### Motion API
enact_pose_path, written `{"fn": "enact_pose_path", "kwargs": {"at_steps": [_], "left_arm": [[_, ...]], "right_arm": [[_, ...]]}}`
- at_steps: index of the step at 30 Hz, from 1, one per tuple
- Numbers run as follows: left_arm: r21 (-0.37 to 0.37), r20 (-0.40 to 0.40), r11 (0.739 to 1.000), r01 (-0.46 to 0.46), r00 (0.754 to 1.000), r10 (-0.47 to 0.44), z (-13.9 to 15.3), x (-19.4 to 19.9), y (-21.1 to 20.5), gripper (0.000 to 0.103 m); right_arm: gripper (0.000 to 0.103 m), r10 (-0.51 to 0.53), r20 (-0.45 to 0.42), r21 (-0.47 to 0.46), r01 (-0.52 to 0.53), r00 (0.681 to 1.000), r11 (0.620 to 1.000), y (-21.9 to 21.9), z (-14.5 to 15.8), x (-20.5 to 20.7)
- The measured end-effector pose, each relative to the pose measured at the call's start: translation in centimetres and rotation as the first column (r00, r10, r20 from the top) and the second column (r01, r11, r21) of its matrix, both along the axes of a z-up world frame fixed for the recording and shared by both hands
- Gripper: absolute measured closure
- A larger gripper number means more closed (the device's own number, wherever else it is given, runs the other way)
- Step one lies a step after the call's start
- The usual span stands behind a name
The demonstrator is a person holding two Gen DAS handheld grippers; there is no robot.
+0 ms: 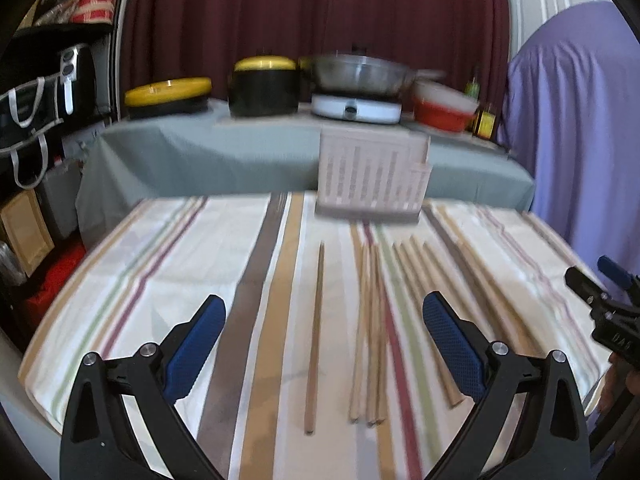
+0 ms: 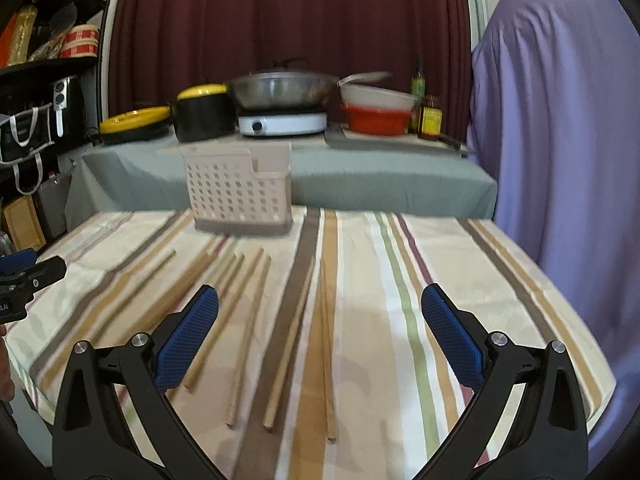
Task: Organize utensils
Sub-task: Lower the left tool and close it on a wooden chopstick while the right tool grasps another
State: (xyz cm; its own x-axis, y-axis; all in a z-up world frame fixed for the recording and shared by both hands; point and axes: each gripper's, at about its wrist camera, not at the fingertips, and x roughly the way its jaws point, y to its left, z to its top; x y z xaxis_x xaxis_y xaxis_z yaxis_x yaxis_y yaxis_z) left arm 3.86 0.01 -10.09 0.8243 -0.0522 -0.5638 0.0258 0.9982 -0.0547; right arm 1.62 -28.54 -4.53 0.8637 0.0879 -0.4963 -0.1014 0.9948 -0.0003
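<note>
Lying loose, slender wooden chopsticks [image 1: 370,336]

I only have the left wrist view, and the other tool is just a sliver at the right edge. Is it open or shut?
Observer: Open. In the right wrist view the right tool has its fingers spread wide, with nothing gripped between them.
Operator: What lies in front of it?
Observer: Several chopsticks lie lengthwise on the striped cloth, mostly toward its left finger. None lie beyond its right finger.
Operator: My picture blurs the holder. Anything in it?
Observer: The holder stands upright at the cloth's far edge, and no chopstick shows above its rim.
</note>
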Motion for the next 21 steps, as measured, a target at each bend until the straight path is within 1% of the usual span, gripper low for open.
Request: {"fn": "enact_pose_path", "kwargs": {"at_steps": [1, 2, 3, 4, 5, 6, 7, 8, 10, 12, 14, 17, 19, 21], "left_arm": [[0.001, -0.018, 1.0, 0.001, 1.0, -0.001, -0.7, 0.1, 0.1, 0.011], [0.003, -0.037, 1.0, 0.0, 0.999, 0.0, -1.6, 0.3, 0.2, 0.028], [0.007, -0.06, 1.0, -0.002, 0.998, 0.002, -2.3, 0.5, 0.4, 0.043], [0.005, -0.091, 1.0, -0.003, 0.996, 0.004, -2.9, 0.7, 0.5, 0.045], [-0.021, -0.12, 1.0, 0.012, 0.993, -0.014, -3.7, 0.9, 0.8, 0.046], [-0.045, -0.134, 0.999, 0.027, 0.99, -0.033, -4.2, 0.9, 0.9, 0.052], [-0.055, -0.141, 0.998, 0.034, 0.989, -0.042, -4.4, 0.7, 0.9, 0.052], [-0.049, -0.142, 0.998, 0.046, 0.988, -0.053, -4.7, 0.5, 0.6, 0.052], [-0.001, -0.138, 0.998, 0.061, 0.989, -0.06, -5.1, 0.2, 0.1, 0.053], [0.02, -0.146, 0.998, 0.064, 0.988, -0.06, -5.7, 0.5, 0.0, 0.059], [0.007, -0.155, 0.998, 0.067, 0.986, -0.066, -6.1, 0.4, 0.3, 0.068], [0.025, -0.16, 0.998, 0.054, 0.986, -0.049, -6.7, 0.2, 0.4, 0.074], [0.045, -0.162, 0.997, 0.059, 0.986, -0.051, -7.1, -0.1, 0.3, 0.075], [0.075, -0.146, 0.995, 0.062, 0.988, -0.05, -7.4, -0.5, 0.0, 0.075]], "right_arm": [[0.004, -0.001, -0.02, 0.001, 0.001, 1.0, 1.0, -0.2, -0.8, 0.3], [0.006, 0.002, -0.037, 0.007, -0.002, 0.999, 1.0, -0.5, -1.4, 0.4], [0.012, 0.005, -0.052, 0.014, -0.005, 0.999, 1.0, -0.7, -2.0, 0.6], [0.015, 0.011, -0.069, 0.022, -0.01, 0.998, 1.0, -0.8, -2.5, 0.7], [0.02, 0.017, -0.085, 0.027, -0.015, 0.996, 1.0, -1.0, -3.0, 0.9], [0.023, 0.021, -0.1, 0.031, -0.018, 0.995, 0.999, -1.1, -3.3, 1.0], [0.024, 0.024, -0.115, 0.035, -0.02, 0.993, 0.999, -1.2, -3.8, 1.1], [0.026, 0.027, -0.124, 0.038, -0.023, 0.992, 0.999, -1.3, -4.2, 1.2], [0.027, 0.031, -0.133, 0.04, -0.026, 0.991, 0.999, -1.3, -4.6, 1.2], [0.027, 0.036, -0.144, 0.044, -0.029, 0.989, 0.999, -1.3, -4.9, 1.4], [0.028, 0.042, -0.147, 0.05, -0.035, 0.988, 0.998, -1.3, -5.1, 1.3], [0.03, 0.046, -0.139, 0.042, -0.041, 0.989, 0.998, -1.4, -5.2, 1.1], [0.032, 0.046, -0.132, 0.04, -0.041, 0.99, 0.998, -1.6, -5.2, 0.9], [0.036, 0.052, -0.127, 0.05, -0.046, 0.991, 0.998, -1.9, -5.4, 0.5]]}}
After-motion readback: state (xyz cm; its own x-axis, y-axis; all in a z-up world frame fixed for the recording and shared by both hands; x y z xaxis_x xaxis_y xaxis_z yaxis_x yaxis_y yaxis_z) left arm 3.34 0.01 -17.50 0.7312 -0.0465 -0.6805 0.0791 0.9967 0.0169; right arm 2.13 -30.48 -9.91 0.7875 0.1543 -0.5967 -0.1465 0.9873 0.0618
